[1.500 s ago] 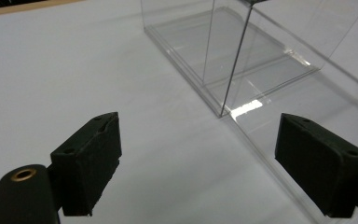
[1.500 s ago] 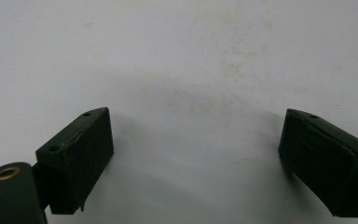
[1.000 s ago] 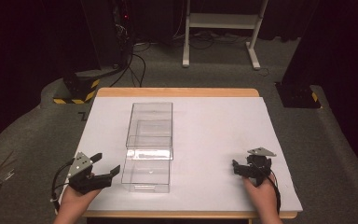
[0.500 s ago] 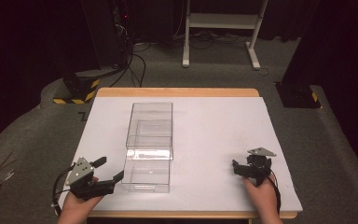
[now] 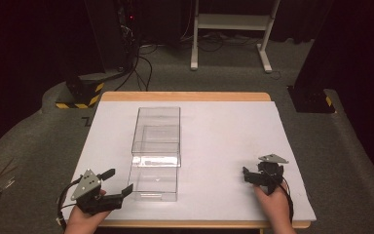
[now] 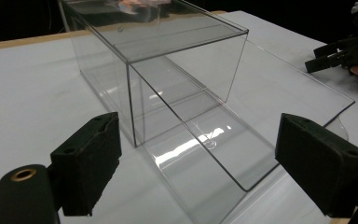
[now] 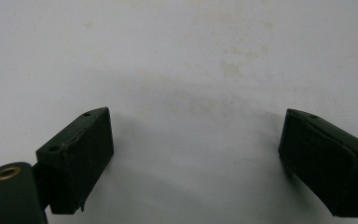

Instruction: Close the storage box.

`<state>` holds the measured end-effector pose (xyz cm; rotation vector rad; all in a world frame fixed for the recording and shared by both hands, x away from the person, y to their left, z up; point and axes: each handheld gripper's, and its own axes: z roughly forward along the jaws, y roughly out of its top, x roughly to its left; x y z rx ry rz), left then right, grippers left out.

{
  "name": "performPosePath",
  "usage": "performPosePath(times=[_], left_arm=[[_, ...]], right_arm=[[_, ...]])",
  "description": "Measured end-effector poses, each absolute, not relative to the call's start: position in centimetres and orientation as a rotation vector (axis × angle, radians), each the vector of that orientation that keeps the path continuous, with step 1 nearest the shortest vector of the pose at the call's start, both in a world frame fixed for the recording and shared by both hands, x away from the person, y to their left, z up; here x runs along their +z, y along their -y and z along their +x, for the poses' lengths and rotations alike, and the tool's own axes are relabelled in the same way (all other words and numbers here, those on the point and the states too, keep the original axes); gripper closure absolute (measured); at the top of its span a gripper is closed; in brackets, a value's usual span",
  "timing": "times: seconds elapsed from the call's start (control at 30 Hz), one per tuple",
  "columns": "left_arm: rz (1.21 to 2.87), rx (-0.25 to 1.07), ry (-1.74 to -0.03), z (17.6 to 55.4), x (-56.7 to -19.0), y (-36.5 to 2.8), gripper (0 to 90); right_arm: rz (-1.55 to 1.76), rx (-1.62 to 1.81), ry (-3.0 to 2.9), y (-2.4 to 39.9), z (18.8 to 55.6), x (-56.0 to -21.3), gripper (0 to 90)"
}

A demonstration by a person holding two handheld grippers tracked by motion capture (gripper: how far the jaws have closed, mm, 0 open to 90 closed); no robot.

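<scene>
Clear plastic box (image 5: 157, 148) lying lengthwise on the white table (image 5: 224, 126), left of centre, its near open end facing the left gripper (image 5: 115, 185) (jaws spread wide, close to the box's near left corner, not touching it). Right gripper (image 5: 249, 174) held low over bare table near the right front edge, well apart from the box, jaws likewise wide apart.

Each hand carries a black two-jaw tool. The left gripper (image 5: 114, 184) wears a grey three-cornered plate with small dark holes on top, and a black cable loops from its rear. The right gripper (image 5: 251, 174) has the same grey plate and a black cable trailing back. Up close, the jaws end in blocky black foam pads (image 6: 87, 162), each with small holes, and a brass-ringed hole sits lower down.
</scene>
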<state>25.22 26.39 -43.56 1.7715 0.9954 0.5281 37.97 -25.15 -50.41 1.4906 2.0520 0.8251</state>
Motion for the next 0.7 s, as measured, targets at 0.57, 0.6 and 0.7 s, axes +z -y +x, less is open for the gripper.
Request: performPosePath(times=[0.57, 0.6, 0.7], left_arm=[[1.823, 0.497, -0.994, 25.0, -45.0, -26.2, 14.2], [1.826, 0.486, -0.994, 25.1, -45.1, -26.2, 14.4], [1.846, 0.476, -0.995, 25.2, -45.5, -26.2, 14.5]], right_arm=[[1.490, 0.825, -2.053, 25.1, 38.0, -50.4, 9.8], [1.490, 0.825, -2.053, 25.1, 38.0, -50.4, 9.8], [1.490, 0.824, -2.053, 25.1, 38.0, -50.4, 9.8]])
